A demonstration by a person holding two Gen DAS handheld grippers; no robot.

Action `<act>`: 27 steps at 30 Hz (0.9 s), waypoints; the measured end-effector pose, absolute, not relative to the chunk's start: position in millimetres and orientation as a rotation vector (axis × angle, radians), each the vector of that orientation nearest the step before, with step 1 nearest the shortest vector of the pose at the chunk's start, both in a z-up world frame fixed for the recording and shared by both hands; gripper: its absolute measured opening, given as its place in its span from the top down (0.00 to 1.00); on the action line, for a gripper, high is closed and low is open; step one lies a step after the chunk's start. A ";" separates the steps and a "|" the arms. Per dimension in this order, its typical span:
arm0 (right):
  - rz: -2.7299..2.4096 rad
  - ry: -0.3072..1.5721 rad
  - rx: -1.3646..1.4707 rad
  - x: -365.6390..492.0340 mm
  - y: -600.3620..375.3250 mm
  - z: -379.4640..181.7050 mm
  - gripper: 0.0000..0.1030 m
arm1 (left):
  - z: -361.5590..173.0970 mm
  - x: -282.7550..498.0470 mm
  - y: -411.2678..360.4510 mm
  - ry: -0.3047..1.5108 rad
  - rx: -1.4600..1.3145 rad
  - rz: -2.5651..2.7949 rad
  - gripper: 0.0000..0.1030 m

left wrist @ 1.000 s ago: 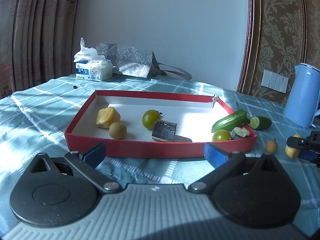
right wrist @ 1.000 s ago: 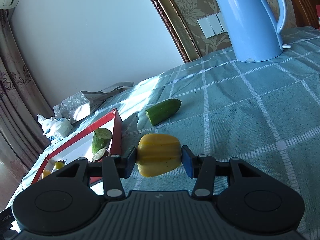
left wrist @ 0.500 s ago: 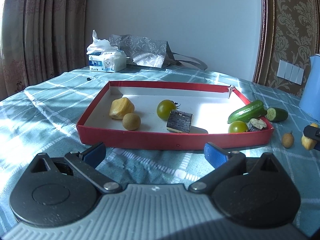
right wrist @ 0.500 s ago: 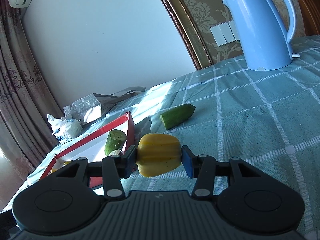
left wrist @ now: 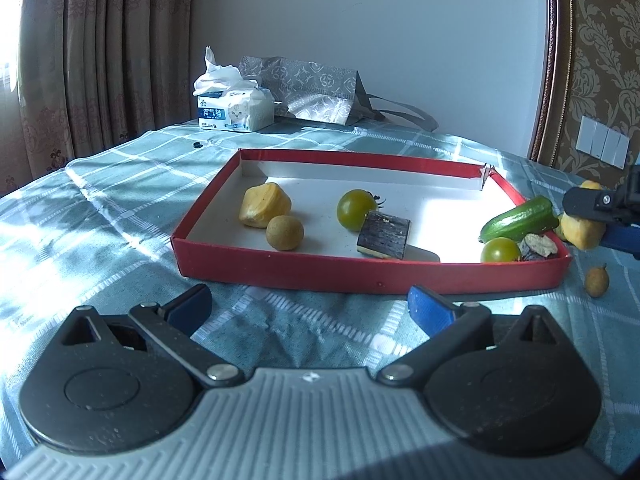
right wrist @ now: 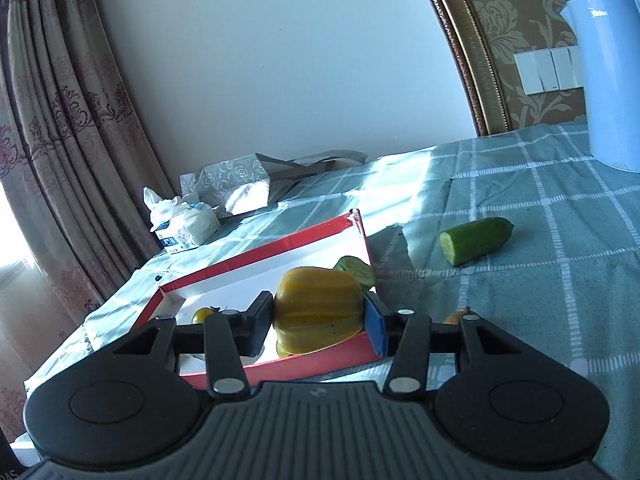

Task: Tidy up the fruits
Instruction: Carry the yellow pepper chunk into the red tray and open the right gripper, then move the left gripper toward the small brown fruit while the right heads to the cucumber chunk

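A red tray (left wrist: 372,276) with a white floor holds a yellow fruit chunk (left wrist: 264,205), a small brown fruit (left wrist: 285,232), two green tomatoes (left wrist: 354,209), a dark-skinned piece (left wrist: 383,234) and a cucumber half (left wrist: 518,219). My right gripper (right wrist: 318,316) is shut on a yellow fruit chunk (right wrist: 318,314) and holds it above the tray's right end (right wrist: 320,362); it also shows in the left wrist view (left wrist: 582,228). My left gripper (left wrist: 308,306) is open and empty, in front of the tray's near wall.
Another cucumber half (right wrist: 476,240) and a small brown fruit (left wrist: 596,278) lie on the checked cloth right of the tray. A blue kettle (right wrist: 608,80) stands at the far right. A tissue pack (left wrist: 234,106) and a grey bag (left wrist: 304,90) sit behind the tray.
My right gripper has carried the yellow chunk left, from over the cloth to above the tray's right end. My left gripper's view has shifted so the tray sits further right.
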State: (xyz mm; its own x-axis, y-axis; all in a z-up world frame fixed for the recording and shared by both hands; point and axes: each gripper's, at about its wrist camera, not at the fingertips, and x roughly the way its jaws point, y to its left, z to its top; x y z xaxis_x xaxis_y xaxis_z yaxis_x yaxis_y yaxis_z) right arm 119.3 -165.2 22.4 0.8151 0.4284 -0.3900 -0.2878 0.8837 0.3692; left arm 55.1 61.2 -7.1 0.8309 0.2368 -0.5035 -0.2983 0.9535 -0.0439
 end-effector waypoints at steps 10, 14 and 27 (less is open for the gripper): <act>0.406 0.591 0.133 159.9 -91.3 21.3 0.54 | -7.8 56.8 66.5 0.528 -0.155 0.286 0.00; 0.403 0.630 0.081 172.1 -76.4 12.6 0.54 | -7.8 56.5 70.5 0.531 -0.183 0.292 0.00; 0.411 0.561 0.244 161.4 -115.6 15.6 0.44 | -9.1 59.6 71.1 0.545 -0.191 0.282 0.00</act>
State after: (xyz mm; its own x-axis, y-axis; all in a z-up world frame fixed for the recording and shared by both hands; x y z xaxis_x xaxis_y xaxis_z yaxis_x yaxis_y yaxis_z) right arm 161.4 -115.6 15.6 0.7690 0.4397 -0.4640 -0.3091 0.8911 0.3322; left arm 59.6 71.1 -9.1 0.8180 0.2128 -0.5344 -0.3133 0.9440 -0.1037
